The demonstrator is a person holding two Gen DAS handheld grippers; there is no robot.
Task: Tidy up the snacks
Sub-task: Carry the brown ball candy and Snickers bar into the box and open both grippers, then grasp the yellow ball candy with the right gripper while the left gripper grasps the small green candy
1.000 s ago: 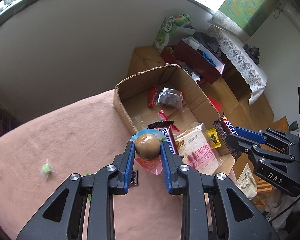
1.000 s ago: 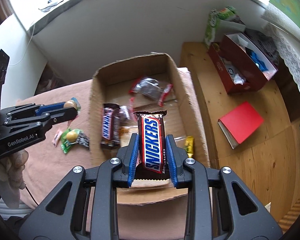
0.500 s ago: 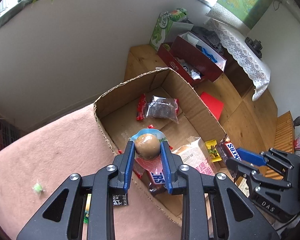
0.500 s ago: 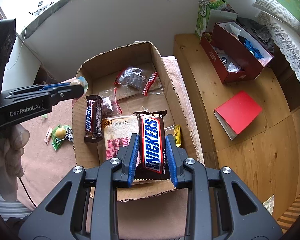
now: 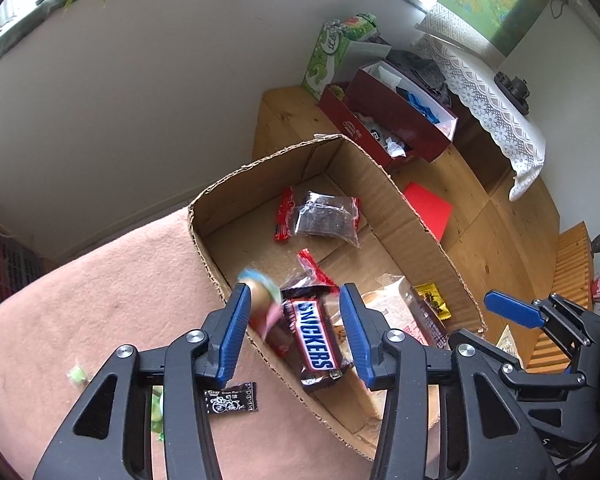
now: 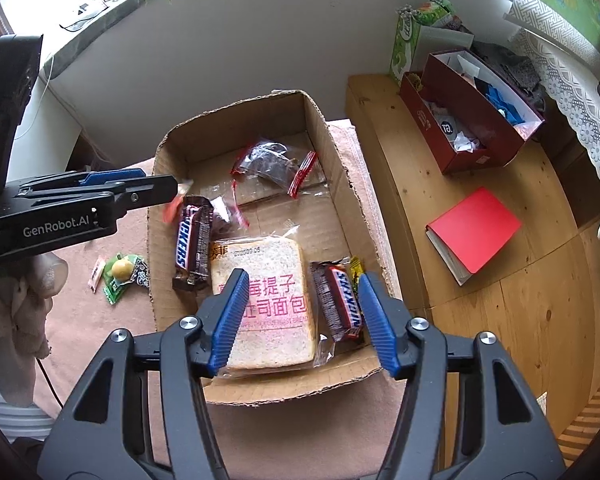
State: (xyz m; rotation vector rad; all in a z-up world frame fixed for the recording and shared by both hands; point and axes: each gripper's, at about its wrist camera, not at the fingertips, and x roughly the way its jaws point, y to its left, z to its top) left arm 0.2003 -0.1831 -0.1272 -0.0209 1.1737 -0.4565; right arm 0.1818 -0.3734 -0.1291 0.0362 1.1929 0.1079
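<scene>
blurring as it's dropping off the left gripper whose jaws are opening, round wrapped snack, right gripper also opening over the cardboard box, snickers bar lying loose between its jaws, half-hiding a yellow packet

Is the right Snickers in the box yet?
In. It lies on the box floor beside the bread, free of the opening right claw.

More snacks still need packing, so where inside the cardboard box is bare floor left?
Bare floor in the cardboard box: the far left corner, and the strip between the dark snack bag and bread packet. The near end is crowded.
</scene>
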